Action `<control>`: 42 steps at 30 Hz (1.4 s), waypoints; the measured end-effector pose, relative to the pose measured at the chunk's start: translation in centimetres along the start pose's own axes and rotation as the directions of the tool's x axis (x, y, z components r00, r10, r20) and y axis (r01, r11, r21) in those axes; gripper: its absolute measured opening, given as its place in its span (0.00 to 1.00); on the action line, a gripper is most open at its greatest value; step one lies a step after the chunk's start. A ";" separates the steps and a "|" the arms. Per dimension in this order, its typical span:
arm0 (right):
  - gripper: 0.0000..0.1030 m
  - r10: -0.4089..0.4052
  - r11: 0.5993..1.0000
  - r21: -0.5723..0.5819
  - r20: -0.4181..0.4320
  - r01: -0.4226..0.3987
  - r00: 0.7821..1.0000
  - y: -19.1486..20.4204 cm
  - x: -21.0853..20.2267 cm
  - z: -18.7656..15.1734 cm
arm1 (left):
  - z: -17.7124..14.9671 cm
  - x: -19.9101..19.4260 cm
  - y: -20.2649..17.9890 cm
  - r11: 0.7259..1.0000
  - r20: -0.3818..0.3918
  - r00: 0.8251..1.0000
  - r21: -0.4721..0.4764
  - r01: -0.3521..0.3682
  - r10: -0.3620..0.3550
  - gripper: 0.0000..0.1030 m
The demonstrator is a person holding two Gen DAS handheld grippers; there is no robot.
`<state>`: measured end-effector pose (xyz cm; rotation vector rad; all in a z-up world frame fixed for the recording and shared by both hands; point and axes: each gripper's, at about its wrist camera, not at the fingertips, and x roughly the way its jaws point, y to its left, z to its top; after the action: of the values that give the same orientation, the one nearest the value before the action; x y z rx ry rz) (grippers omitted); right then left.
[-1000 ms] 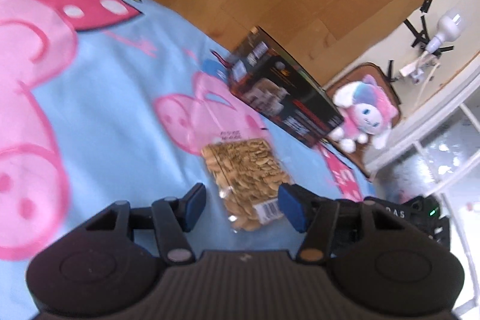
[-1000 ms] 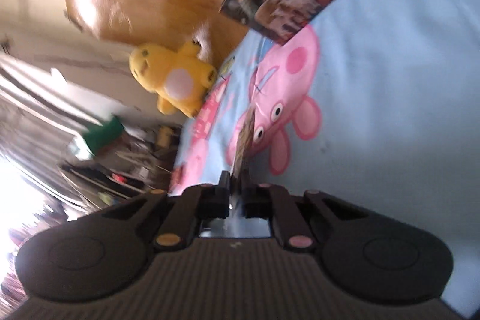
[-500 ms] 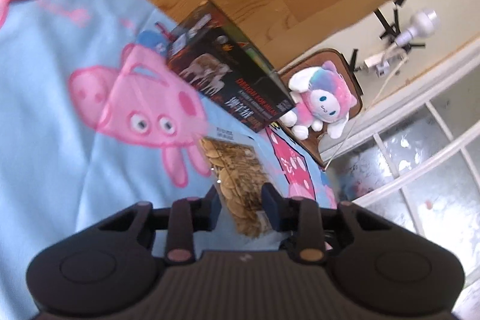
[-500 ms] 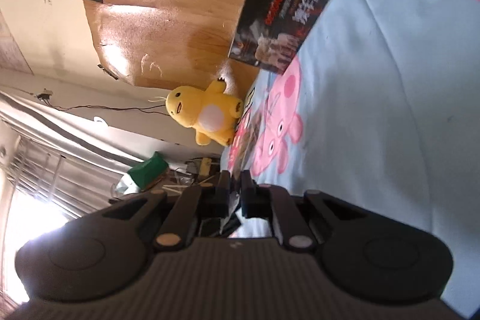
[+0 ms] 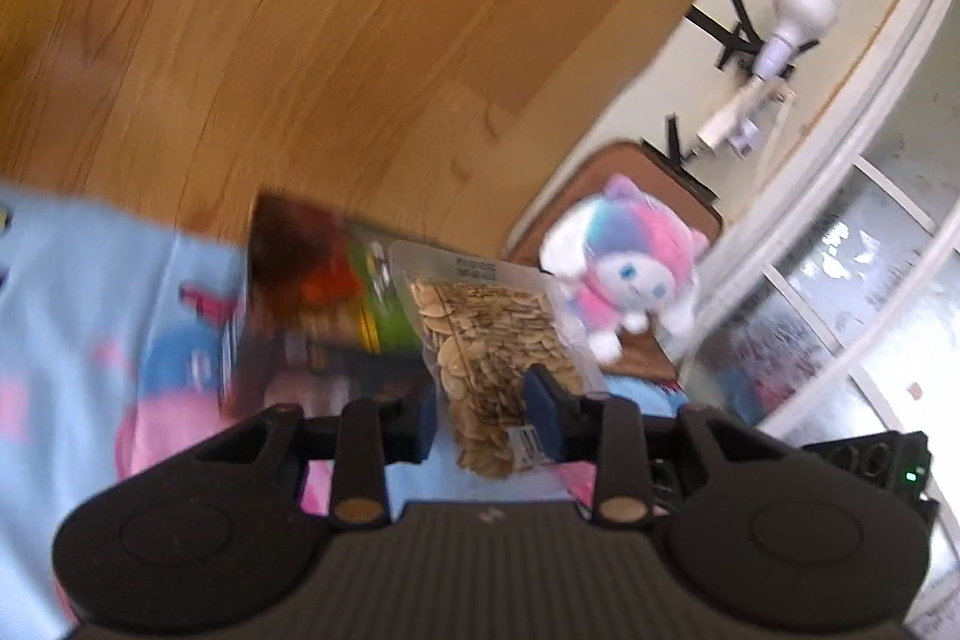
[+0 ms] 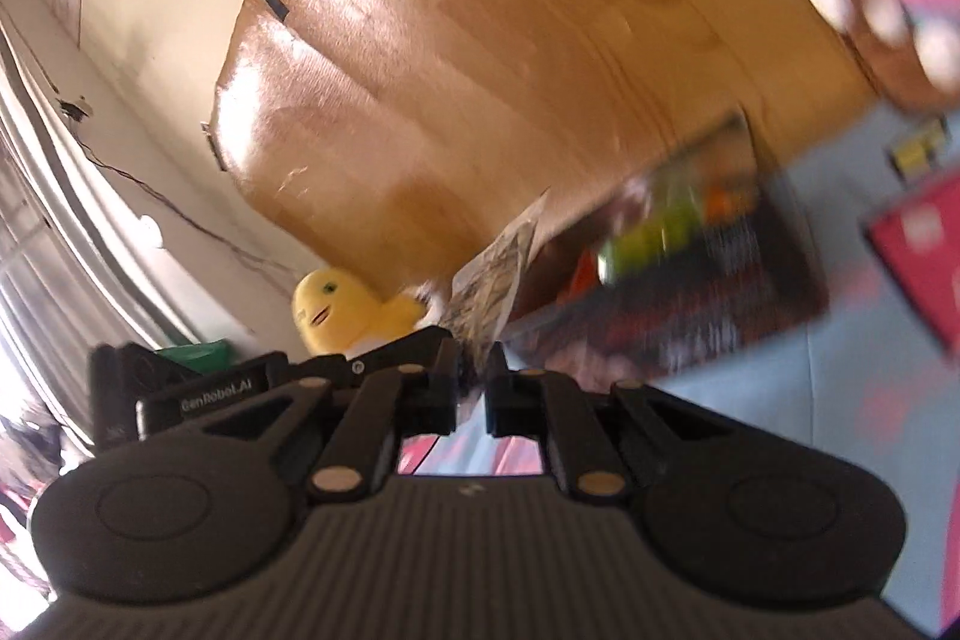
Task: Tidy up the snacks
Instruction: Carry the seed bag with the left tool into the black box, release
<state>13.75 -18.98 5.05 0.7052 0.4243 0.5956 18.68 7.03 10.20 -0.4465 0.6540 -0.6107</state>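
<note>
Seed bag (image 5: pixel 492 358) lifted off blanket, left tool (image 5: pixel 487 415) gripping; right tool (image 6: pixel 474 391) pinching packet (image 6: pixel 498 280).

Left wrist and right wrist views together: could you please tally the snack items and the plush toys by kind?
Snack packets: 2, clear bag of pale seeds, thin flat packet
Snack boxes: 1, dark printed carton
Plush toys: 2, pink-and-white, yellow
Total: 5
</note>
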 end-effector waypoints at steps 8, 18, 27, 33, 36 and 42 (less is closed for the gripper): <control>0.12 -0.117 0.988 -0.110 -0.041 0.112 0.992 -1.9 6.7 2.8 | 3.6 5.3 3.4 0.995 -0.042 0.995 -0.035 -0.089 0.088 0.31; 0.65 -0.348 0.829 -0.435 0.092 0.352 0.933 0.0 8.3 1.3 | 3.2 6.7 4.0 0.975 -0.025 0.975 -0.004 -0.221 0.220 0.44; 0.67 -0.342 0.861 -0.336 0.171 0.381 0.924 -0.7 3.0 0.2 | 2.4 4.3 2.1 0.958 0.046 0.958 0.027 -0.285 0.283 0.49; 0.67 -0.346 0.882 -0.285 0.151 0.376 0.926 0.0 0.1 -2.3 | -0.3 1.5 -0.8 0.945 0.091 0.951 0.114 -0.306 0.297 0.49; 0.67 -0.356 0.887 -0.261 0.139 0.381 0.924 0.2 -1.0 -3.2 | -2.6 0.5 -2.4 0.927 0.100 0.940 0.163 -0.338 0.325 0.49; 0.67 -0.370 0.894 -0.226 0.119 0.388 0.921 0.3 -3.8 -5.0 | -6.9 -0.9 -4.3 0.899 0.077 0.919 0.192 -0.394 0.386 0.49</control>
<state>8.01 -18.83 2.48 0.3881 0.3983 0.2435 11.81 3.08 8.07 -0.1253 0.6161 -0.2811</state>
